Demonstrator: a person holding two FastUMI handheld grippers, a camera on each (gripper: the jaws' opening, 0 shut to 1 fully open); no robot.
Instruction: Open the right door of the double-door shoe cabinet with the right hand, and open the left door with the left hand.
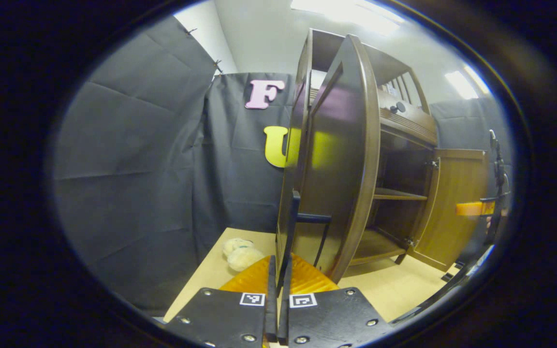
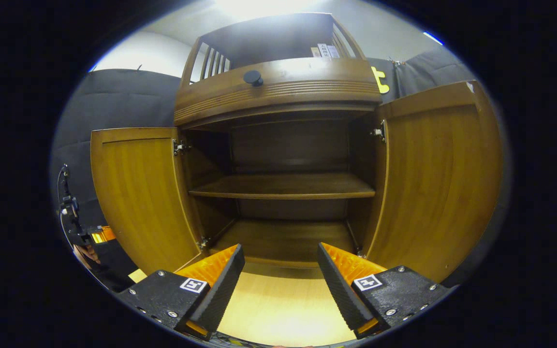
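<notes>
Shoe cabinet (image 2: 278, 145) stands with both doors swung wide, shelves bare; your left gripper (image 1: 278, 285) pinches the left door's handle (image 1: 302, 227), your right gripper (image 2: 281, 280) spread apart.

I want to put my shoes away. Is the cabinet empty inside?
Empty, as far as it shows. In the right gripper view both doors stand open, and the shelf and cabinet floor are bare; the dark back corners are hard to see.

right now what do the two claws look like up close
Both match: the left claw and right claw each have two black plates with silver screws and a small square black-and-white marker per side. The fingers are orange, ribbed, with black grooved pads.
</notes>
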